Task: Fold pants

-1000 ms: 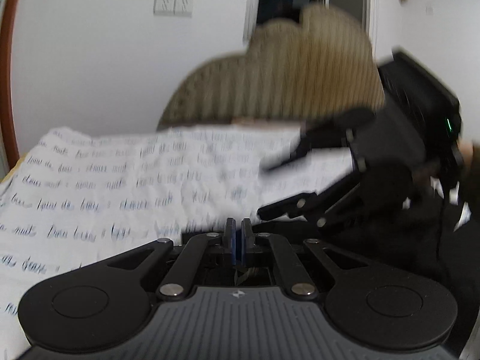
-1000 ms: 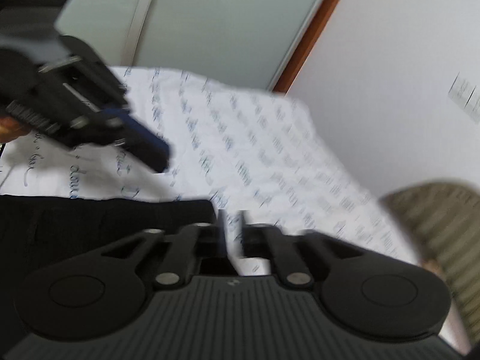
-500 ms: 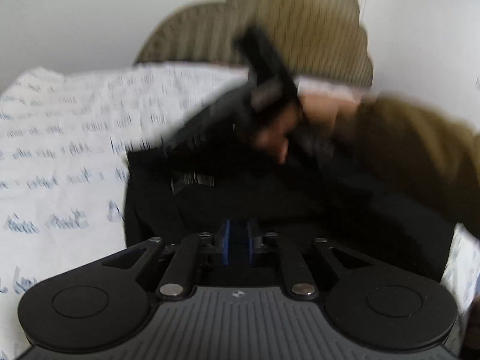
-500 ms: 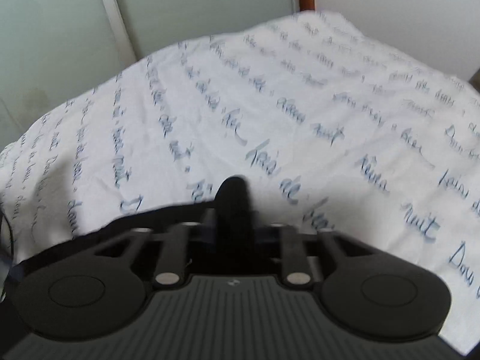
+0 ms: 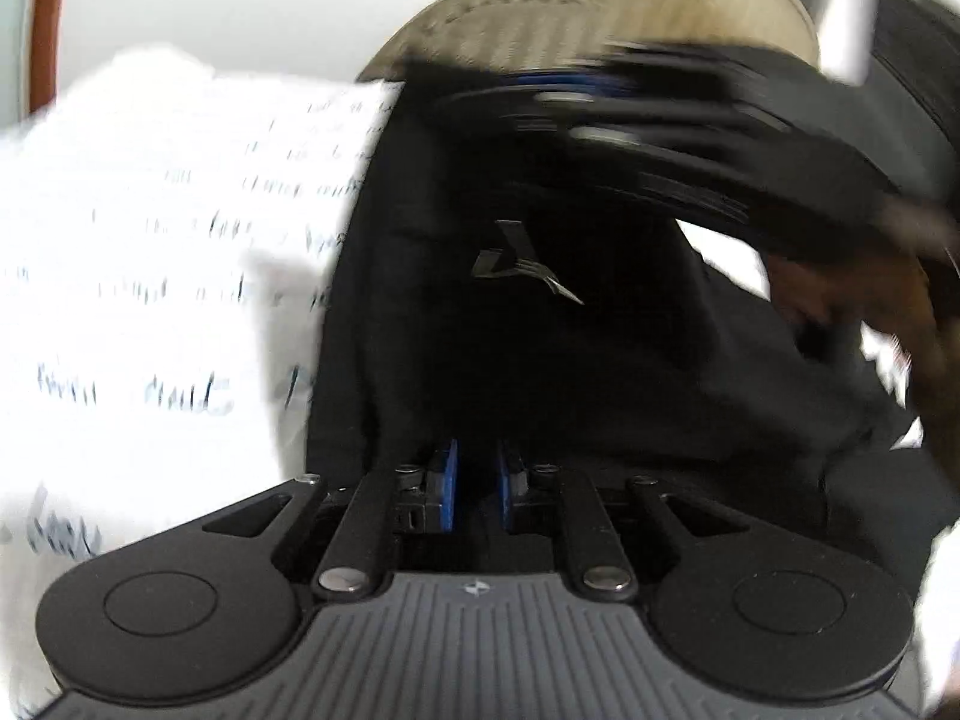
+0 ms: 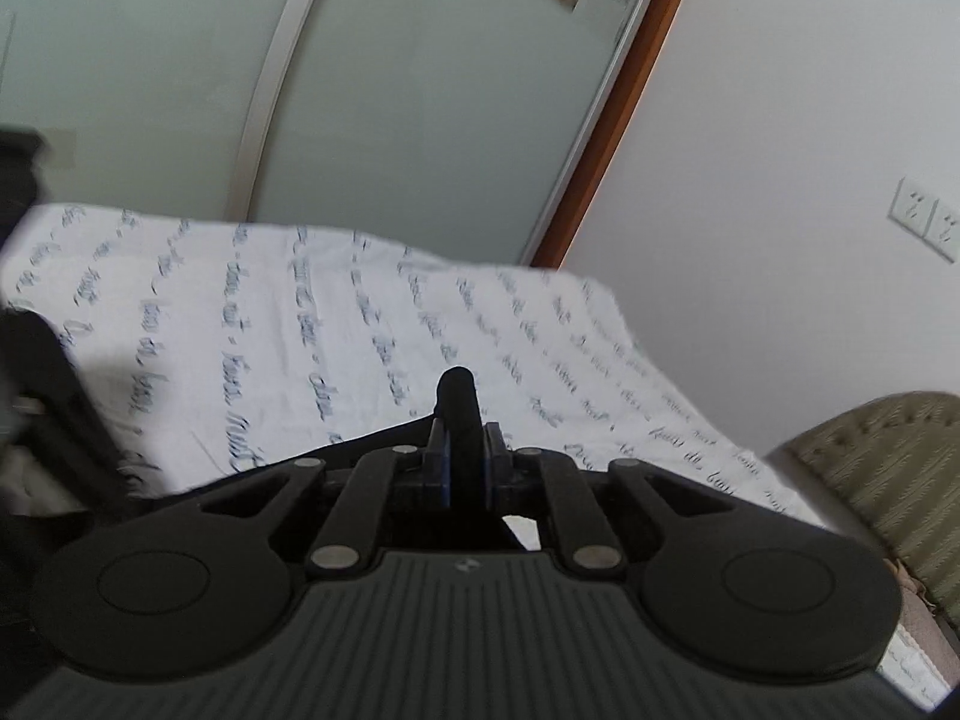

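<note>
The black pants (image 5: 510, 324) lie on the white bedsheet (image 5: 150, 252), with a small grey logo facing up. My left gripper (image 5: 476, 483) is shut on the near edge of the pants, dark cloth between its blue pads. My right gripper (image 6: 459, 468) is shut on a fold of the pants (image 6: 457, 408) that sticks up between its pads. In the left wrist view the right gripper shows blurred (image 5: 690, 120) above the far side of the pants.
The bed (image 6: 360, 324) has a white sheet printed with blue script. A beige ribbed headboard (image 5: 600, 12) stands behind it. A frosted glass sliding door (image 6: 390, 90) with a brown frame and a white wall with sockets (image 6: 924, 225) border the bed.
Both grippers have taken hold of the pants. The right gripper has lifted its fold and swung across above the cloth. The left gripper has moved in over the pants.
</note>
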Demonstrator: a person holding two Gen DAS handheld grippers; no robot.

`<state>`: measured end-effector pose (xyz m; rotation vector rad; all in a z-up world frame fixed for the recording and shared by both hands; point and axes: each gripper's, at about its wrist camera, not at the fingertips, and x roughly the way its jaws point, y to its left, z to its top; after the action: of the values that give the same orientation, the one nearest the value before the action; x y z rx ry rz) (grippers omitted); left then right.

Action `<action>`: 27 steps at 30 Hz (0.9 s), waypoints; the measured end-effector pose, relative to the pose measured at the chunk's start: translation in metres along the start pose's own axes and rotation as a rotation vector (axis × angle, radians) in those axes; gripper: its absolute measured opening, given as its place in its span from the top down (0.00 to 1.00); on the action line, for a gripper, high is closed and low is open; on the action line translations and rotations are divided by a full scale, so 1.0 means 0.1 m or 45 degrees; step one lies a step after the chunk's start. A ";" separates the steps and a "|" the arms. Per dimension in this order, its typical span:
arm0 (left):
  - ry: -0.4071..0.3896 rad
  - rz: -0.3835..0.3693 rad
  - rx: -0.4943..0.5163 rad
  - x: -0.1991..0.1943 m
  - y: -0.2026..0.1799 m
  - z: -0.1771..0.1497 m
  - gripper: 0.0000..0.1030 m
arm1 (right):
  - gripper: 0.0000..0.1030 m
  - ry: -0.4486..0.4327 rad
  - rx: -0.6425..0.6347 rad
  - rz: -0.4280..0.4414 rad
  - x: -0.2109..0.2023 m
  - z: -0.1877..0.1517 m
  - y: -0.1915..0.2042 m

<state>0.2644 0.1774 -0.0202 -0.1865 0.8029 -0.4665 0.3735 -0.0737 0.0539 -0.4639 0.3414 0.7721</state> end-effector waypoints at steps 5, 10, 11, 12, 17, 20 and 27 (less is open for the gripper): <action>-0.027 0.037 -0.063 -0.11 0.12 -0.06 0.87 | 0.91 -0.051 -0.040 -0.037 -0.35 -0.01 0.28; -0.033 0.080 -0.111 -0.19 0.16 -0.17 0.87 | 0.91 -0.083 -0.031 -0.075 -0.67 -0.02 0.58; -0.035 0.069 -0.123 -0.20 0.17 -0.19 0.87 | 0.91 -0.088 -0.036 -0.081 -0.73 -0.02 0.66; -0.039 0.063 -0.146 -0.22 0.18 -0.20 0.87 | 0.91 -0.093 -0.036 -0.078 -0.78 -0.02 0.73; -0.066 0.107 -0.250 -0.32 0.28 -0.19 0.87 | 0.91 -0.098 -0.048 -0.091 -1.04 -0.07 1.13; -0.095 0.146 -0.360 -0.48 0.47 -0.24 0.87 | 0.91 -0.085 -0.026 -0.096 -1.16 -0.14 1.33; -0.143 0.256 -0.371 -0.91 0.56 -0.37 0.87 | 0.91 -0.019 -0.130 -0.057 -1.21 -0.30 2.03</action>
<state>0.2013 0.2699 -0.0049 -0.3949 0.7681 -0.1459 0.1405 -0.0329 0.0282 -0.5599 0.2773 0.7518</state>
